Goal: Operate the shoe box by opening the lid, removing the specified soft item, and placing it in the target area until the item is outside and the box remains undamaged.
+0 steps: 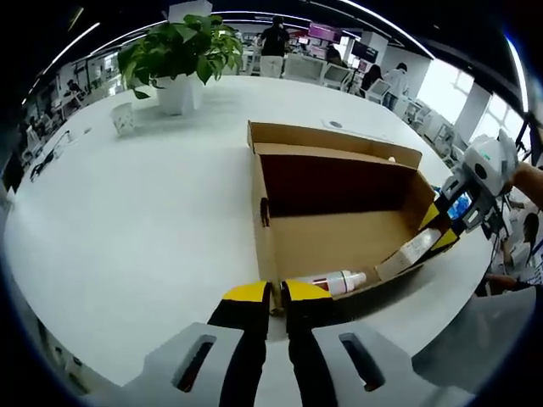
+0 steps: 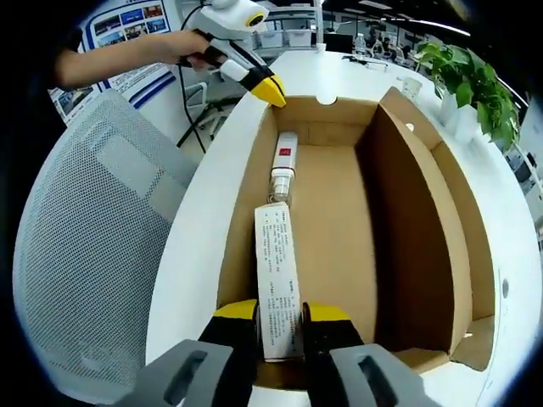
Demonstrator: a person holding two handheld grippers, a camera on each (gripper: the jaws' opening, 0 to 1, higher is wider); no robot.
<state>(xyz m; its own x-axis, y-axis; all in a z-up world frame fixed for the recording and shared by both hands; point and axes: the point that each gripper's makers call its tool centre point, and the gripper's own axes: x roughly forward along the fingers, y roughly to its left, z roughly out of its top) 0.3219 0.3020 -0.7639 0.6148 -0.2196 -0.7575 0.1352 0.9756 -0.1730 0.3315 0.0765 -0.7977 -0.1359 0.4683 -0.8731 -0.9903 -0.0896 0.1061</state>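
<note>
One broad white table (image 1: 127,220) carried everything, and on it your shoe box (image 1: 339,237) sat with the lid already folded back, its brown cardboard walls standing upright and looking sound. Beyond the box a potted plant (image 1: 178,55) stood well apart from the work, and in the right gripper view a grey mesh chair (image 2: 93,246) sat just beside the table edge. Inside the box, along the near wall, lay a white bottle (image 2: 282,165) with a red label, and touching its neck end was a long white carton (image 2: 278,288) printed with text. Your right gripper (image 2: 280,318) had its yellow-tipped jaws closed onto the near end of that carton, with the rest of it lying flat on the box floor. Your left gripper (image 1: 277,294) was at the opposite short wall of the box, jaws nearly together; they appeared to pinch the wall's rim, though I could not tell for certain. I judged the carton to be light and thin-walled, so it would crush or bend under a hard squeeze; holding it across its narrow width near the end, as you did, suited it, and lifting it level would have kept it from snagging the cardboard. Neither item looked plainly soft from these views.
</note>
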